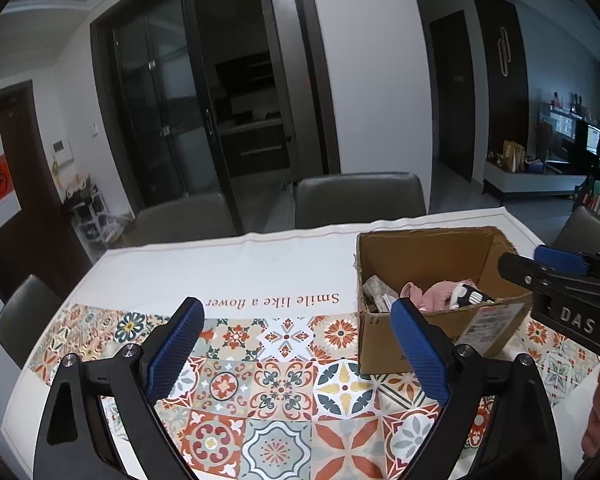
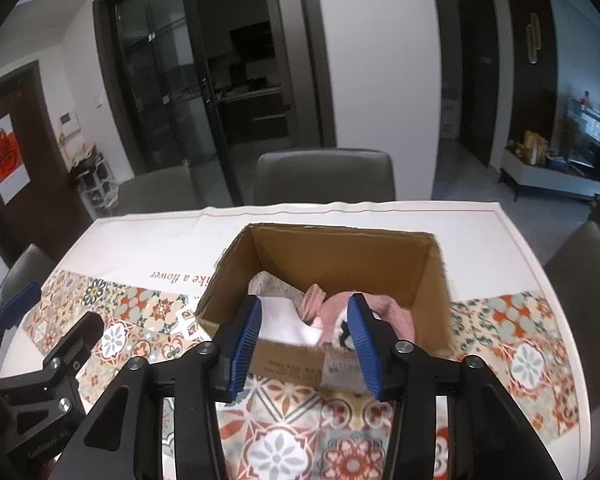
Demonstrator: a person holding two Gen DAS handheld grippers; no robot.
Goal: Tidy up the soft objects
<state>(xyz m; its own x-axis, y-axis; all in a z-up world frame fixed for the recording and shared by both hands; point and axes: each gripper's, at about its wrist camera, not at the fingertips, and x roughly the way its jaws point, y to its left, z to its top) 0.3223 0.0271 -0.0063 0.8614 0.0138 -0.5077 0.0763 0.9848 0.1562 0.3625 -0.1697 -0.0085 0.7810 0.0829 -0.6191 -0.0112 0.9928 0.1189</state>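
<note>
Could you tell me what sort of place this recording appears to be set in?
Most likely a home dining area: a table with a patterned tablecloth, padded dining chairs around it, and glass sliding doors opening onto what looks like a kitchen.

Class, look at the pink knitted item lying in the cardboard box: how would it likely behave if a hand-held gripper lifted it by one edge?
The pink knitted item lies bunched and creased, so it would probably droop floppily. It looks light and unlikely to break. It overlaps the white cloth, so that might drag along.
</note>
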